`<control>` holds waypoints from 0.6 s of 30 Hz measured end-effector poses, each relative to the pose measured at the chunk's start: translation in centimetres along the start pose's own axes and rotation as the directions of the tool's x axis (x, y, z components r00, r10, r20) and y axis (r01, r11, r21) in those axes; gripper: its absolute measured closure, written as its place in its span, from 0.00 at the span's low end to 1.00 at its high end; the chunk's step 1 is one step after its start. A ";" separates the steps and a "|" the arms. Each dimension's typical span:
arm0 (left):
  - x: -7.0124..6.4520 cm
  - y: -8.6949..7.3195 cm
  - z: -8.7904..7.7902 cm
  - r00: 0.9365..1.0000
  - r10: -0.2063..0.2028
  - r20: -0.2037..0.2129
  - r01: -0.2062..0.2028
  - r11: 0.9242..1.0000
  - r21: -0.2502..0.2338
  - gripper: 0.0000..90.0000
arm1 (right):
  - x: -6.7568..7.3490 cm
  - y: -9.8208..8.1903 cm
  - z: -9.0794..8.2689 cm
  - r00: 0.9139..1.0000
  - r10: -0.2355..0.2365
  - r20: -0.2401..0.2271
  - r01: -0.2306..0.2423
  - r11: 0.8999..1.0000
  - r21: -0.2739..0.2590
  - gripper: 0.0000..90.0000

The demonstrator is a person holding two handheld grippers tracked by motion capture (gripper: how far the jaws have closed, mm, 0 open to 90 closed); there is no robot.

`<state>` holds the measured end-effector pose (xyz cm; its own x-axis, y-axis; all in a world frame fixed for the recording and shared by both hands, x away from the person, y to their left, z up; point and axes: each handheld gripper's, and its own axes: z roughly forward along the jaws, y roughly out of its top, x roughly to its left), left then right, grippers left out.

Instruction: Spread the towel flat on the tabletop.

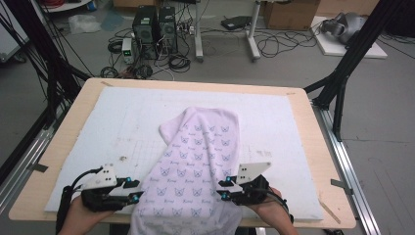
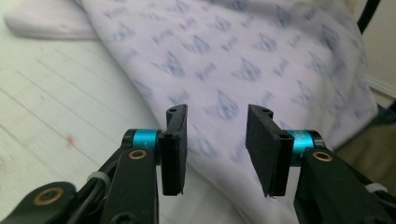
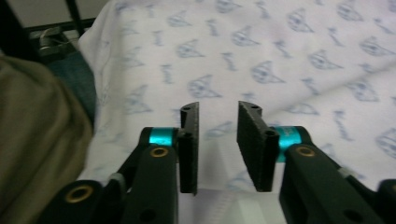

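Observation:
A pale lilac cloth [image 1: 200, 156] printed with small blue cat faces lies bunched lengthwise down the middle of the white pad [image 1: 122, 127], and its near end hangs over the table's front edge. My left gripper [image 1: 139, 188] sits at the cloth's left border near the front edge, pointing right. In the left gripper view, this gripper [image 2: 217, 112] stands open above the cloth [image 2: 243, 56] with nothing between its pads. My right gripper [image 1: 222, 190] is at the cloth's right border, pointing left. In its own view, the right gripper [image 3: 218, 108] stands open just over the cloth [image 3: 261, 60], gripping nothing.
The pad covers most of a wooden table [image 1: 318, 147]. Black frame legs [image 1: 342, 68] stand at the table's right and left. On the floor behind are computer towers [image 1: 154, 29], cables and a cardboard box [image 1: 291, 12]. Olive clothing [image 3: 37, 140] lies close at the left of the right gripper view.

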<state>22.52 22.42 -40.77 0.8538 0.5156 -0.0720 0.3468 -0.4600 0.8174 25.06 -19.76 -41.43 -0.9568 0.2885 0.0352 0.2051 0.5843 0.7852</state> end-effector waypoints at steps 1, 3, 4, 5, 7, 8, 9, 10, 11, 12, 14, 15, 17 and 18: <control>0.5 0.3 0.4 1.000 -0.004 -0.007 0.004 1.000 -0.009 0.65 | -0.4 0.0 0.1 1.000 0.005 0.004 -0.005 1.000 0.003 0.73; 1.5 1.1 1.3 1.000 -0.005 -0.013 0.005 1.000 -0.018 0.65 | -1.4 0.0 0.5 1.000 0.019 0.012 -0.019 1.000 0.004 0.71; 2.1 1.6 2.0 1.000 -0.005 -0.014 0.004 1.000 -0.022 0.65 | -1.8 0.0 0.6 1.000 0.023 0.015 -0.023 1.000 0.000 0.71; 2.6 2.0 2.5 1.000 0.005 -0.021 -0.006 1.000 -0.021 0.66 | -2.4 0.0 0.8 0.999 0.032 0.017 -0.032 0.999 -0.010 0.70; 3.7 2.9 3.5 1.000 -0.003 -0.022 0.002 1.000 -0.026 0.67 | -3.3 0.2 0.9 0.999 0.029 0.036 -0.029 1.000 -0.007 0.69; 4.3 3.4 4.0 1.000 -0.008 -0.027 0.007 1.000 -0.028 0.67 | -3.7 0.3 0.9 0.999 0.031 0.042 -0.031 1.000 -0.004 0.69; 4.9 3.8 4.5 0.999 -0.015 -0.032 0.014 0.999 -0.030 0.67 | -4.2 0.3 0.9 0.998 0.037 0.050 -0.036 0.999 -0.010 0.68; 5.7 4.4 5.1 0.999 -0.020 -0.041 0.019 0.999 -0.028 0.68 | -4.6 0.4 0.8 0.997 0.043 0.059 -0.042 0.999 -0.017 0.68; 6.2 4.7 5.5 0.999 -0.024 -0.046 0.022 0.999 -0.029 0.68 | -5.1 0.5 0.7 0.996 0.050 0.070 -0.048 0.998 -0.027 0.68; 6.7 5.0 6.0 0.998 -0.024 -0.064 0.022 0.999 -0.031 0.69 | -5.3 0.5 0.6 0.996 0.050 0.078 -0.047 0.998 -0.032 0.68; 7.8 5.6 7.0 0.997 -0.039 -0.062 0.037 0.999 -0.029 0.73 | -6.0 0.5 0.5 0.994 0.062 0.088 -0.058 0.997 -0.050 0.67; 8.2 5.8 7.4 0.996 -0.054 -0.066 0.051 0.998 -0.036 0.75 | -6.3 0.5 0.5 0.993 0.067 0.092 -0.063 0.997 -0.051 0.67; 8.9 6.1 8.1 0.996 -0.048 -0.080 0.046 0.999 -0.030 0.78 | -6.8 0.4 0.6 0.993 0.068 0.101 -0.062 0.996 -0.058 0.66; 9.4 6.4 8.6 0.995 -0.044 -0.088 0.043 0.999 -0.018 0.79 | -6.9 0.4 0.7 0.992 0.073 0.104 -0.067 0.996 -0.057 0.66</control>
<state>36.11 18.06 -41.10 0.8004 0.5966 -0.0576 0.3757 -0.4245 0.8238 31.88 -20.99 -41.81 -0.9128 0.4074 0.0279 0.2568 0.5196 0.8149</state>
